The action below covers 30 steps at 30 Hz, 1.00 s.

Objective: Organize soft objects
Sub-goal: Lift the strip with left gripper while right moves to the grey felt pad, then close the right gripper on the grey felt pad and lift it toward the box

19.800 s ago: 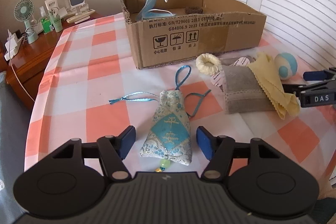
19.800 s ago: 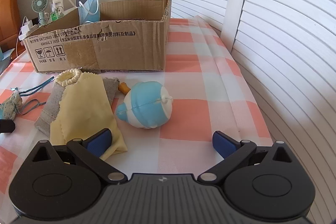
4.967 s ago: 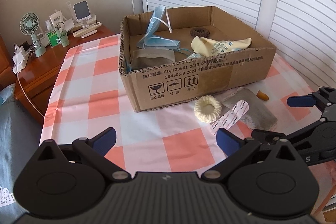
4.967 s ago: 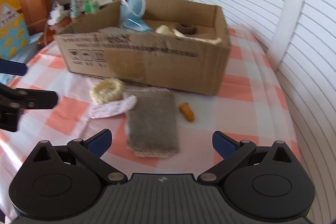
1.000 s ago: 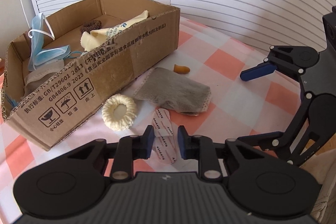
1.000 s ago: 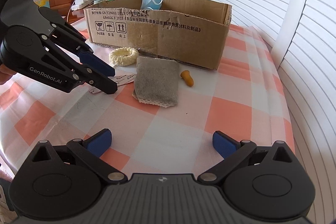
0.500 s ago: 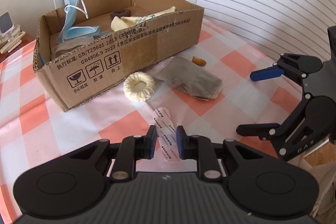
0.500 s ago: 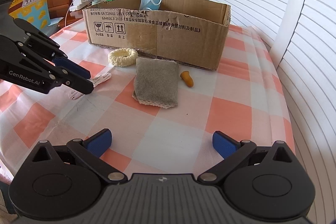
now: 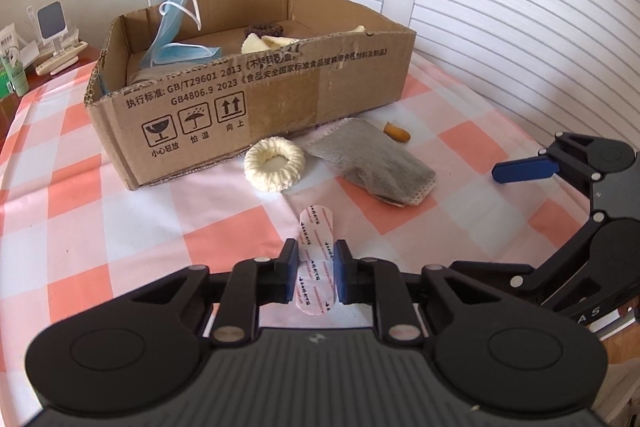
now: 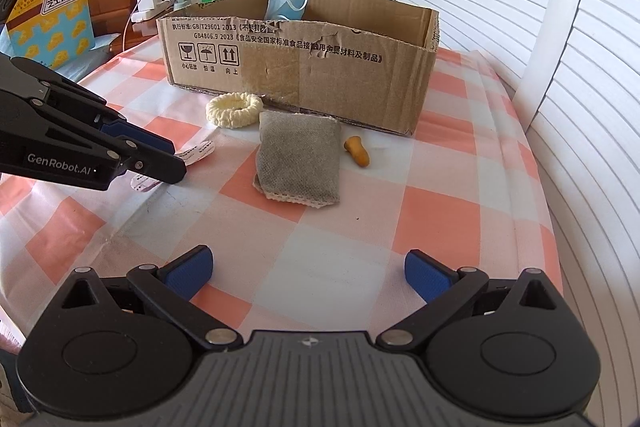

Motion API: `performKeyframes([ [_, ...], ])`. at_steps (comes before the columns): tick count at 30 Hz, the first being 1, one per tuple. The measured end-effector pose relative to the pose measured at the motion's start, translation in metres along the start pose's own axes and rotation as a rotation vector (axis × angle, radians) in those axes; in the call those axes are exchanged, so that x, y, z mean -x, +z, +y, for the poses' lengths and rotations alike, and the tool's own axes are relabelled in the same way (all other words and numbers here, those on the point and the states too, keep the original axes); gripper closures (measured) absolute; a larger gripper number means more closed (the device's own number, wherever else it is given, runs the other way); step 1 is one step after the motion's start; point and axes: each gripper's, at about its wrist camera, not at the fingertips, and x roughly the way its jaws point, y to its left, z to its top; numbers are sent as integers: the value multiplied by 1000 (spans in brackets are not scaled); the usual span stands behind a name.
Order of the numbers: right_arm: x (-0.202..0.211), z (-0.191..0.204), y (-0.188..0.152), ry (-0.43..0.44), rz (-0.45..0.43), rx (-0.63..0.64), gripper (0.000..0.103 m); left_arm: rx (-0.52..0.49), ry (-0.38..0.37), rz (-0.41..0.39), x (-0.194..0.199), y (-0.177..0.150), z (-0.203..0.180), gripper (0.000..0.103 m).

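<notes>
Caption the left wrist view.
Left tongs close around a pink adhesive bandage on the checked tablecloth, near the cardboard box.

The tablecloth [image 10: 436, 219] has orange and white squares. The box [image 9: 280, 95] is brown with black letters. The ring [image 9: 274, 163] is cream, the pouch [image 10: 298, 158] grey, the mask [image 9: 176, 39] light blue, the strip [image 9: 316, 239] pale pink

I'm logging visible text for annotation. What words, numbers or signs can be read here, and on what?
"执行标准: GB/T29601 2013", "GB4806.9 2023", "小心轻放 怕湿 向上" with fragile, umbrella and arrows signs: cardboard box.
"GenRobot.AI": left gripper.
"三角芝士奶块": yellow bag.
"AS", cut off: right gripper.
Bandage strip print: too small to read.
</notes>
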Motion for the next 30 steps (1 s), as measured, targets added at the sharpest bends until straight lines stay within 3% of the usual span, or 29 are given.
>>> performKeyframes([
  [9,-7,3,6,6,-3,3,0,48,57,-35,17,0,12,86],
  [15,-21,8,19,54,-13,22,0,82,82,-53,23,-1,25,86],
  [30,-62,14,61,98,-21,44,1,114,93,-62,25,-1,41,86],
])
